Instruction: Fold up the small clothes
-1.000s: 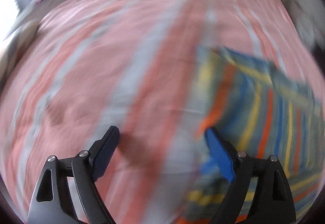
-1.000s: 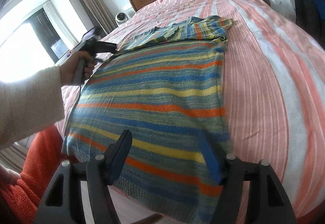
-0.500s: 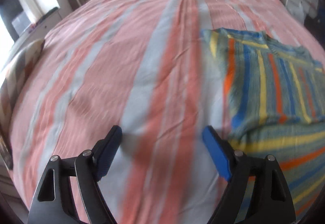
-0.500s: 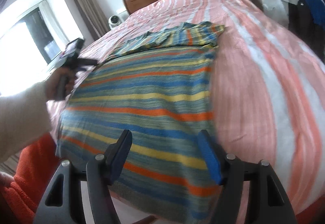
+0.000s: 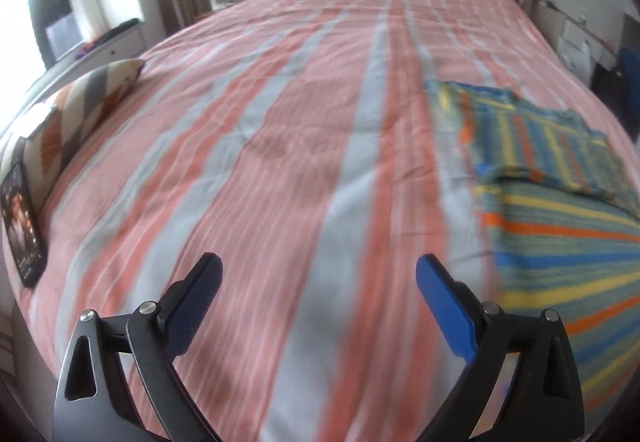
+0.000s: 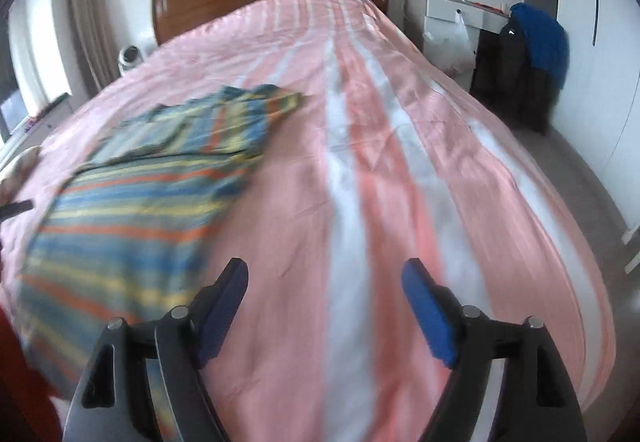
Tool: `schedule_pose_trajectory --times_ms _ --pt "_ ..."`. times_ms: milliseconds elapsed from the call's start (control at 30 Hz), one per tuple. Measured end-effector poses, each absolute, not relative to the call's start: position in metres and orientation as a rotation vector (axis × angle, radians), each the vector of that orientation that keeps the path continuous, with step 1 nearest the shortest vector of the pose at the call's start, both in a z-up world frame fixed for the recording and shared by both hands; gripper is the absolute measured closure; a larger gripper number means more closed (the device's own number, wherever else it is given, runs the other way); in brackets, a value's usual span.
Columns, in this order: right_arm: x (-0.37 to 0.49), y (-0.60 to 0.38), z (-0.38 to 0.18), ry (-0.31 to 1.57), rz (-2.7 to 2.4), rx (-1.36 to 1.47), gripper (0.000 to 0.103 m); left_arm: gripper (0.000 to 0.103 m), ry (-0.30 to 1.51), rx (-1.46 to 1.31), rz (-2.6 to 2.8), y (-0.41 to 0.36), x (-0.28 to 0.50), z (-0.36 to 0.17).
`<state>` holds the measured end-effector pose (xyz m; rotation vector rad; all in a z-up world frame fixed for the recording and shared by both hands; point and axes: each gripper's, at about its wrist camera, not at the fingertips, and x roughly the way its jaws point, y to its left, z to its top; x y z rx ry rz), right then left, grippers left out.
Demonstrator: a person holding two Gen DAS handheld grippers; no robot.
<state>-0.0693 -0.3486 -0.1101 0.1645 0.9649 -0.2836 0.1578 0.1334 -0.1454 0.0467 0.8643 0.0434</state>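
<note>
Blue-padded jaws of both grippers have just been opening, nothing between them: the left gripper (image 5: 318, 274) and right gripper (image 6: 324, 280) hang over bare bedspread (image 5: 280, 161). Between them, farther up the bed, lies the striped knit top (image 6: 132, 201), its far end folded over. Soft, light and floppy, likely; pinch corners or hem.
</note>
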Motion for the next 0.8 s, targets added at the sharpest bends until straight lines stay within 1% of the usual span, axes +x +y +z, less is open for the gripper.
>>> schedule_pose_trajectory --times_ms 33,100,200,233,367,800 --pt "-0.062 -0.355 -0.114 0.959 -0.294 0.168 0.024 0.005 0.864 0.053 0.069 0.135 0.161 -0.153" --pt "-0.049 -0.369 -0.126 0.916 -0.330 0.159 0.024 0.000 0.877 0.038 0.097 0.143 0.160 -0.170" --pt "-0.046 -0.386 -0.162 0.940 -0.366 0.200 0.023 0.000 0.823 0.013 0.090 0.146 0.155 -0.173" --pt "-0.048 -0.388 -0.164 0.922 -0.363 0.215 0.023 0.000 0.820 0.018 0.092 0.146 0.154 -0.174" --pt "-0.044 -0.382 -0.164 0.926 -0.382 0.171 0.022 0.000 0.796 0.007 0.086 0.147 0.153 -0.176" --pt "-0.043 -0.382 -0.168 0.925 -0.384 0.169 0.021 0.000 0.787 0.004 0.082 0.148 0.153 -0.177"
